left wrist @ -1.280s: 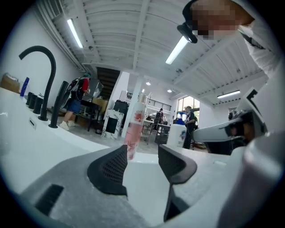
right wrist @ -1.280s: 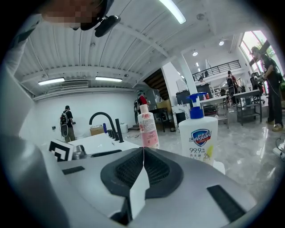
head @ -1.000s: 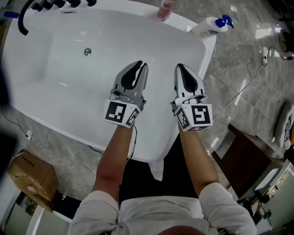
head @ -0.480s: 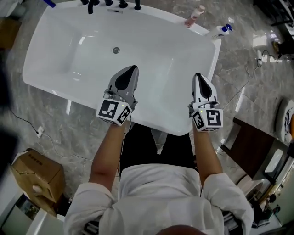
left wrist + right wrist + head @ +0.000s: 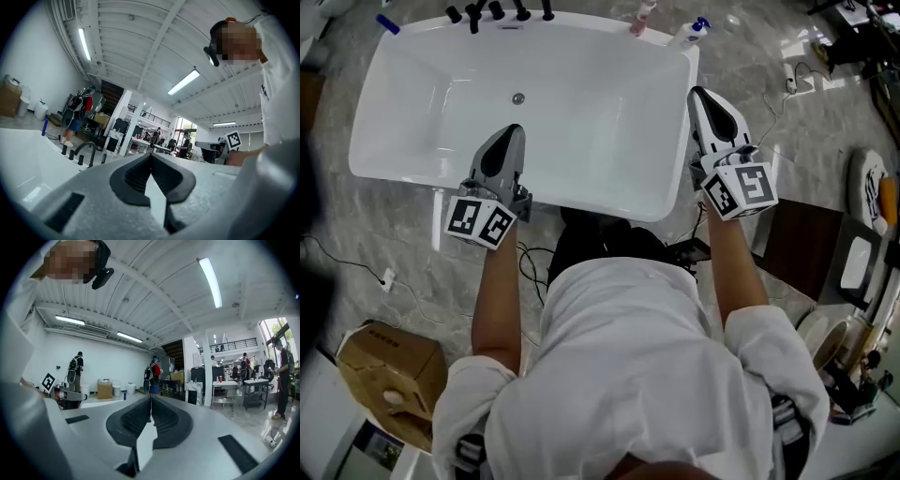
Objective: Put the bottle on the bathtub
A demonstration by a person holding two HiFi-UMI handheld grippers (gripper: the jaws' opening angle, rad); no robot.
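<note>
Grippers both closed and empty. On the left gripper the dark pads met at the tips with nothing between them. Same on the right gripper: jaws together, bare.

Head view:
- The left gripper hung over the near rim of the bathtub, tips pointing in over the white basin. Its marker cube sat back over the grey marble floor.
- The right gripper lay at the tub's right end, along the outer edge of the rim, with most of its body over the floor.
- The two were well apart, the person's torso between the arms.

The bottle, white with a blue top, was on the far right corner of the bathtub rim. It was too small to tell whether it stood upright or lay flat. A pink bottle stood just beside it to the left on the same far rim. Neither gripper touched either one; the right gripper was the nearer, but clearly apart.

Black faucet fittings lined the far rim toward the left. The drain showed in the basin below them. A cardboard box sat on the floor at lower left.

Both gripper views looked out level across the tub into a large hall with strip lights and people standing far off. The left gripper view caught the faucet and, off to the right, the right gripper with its marker.
</note>
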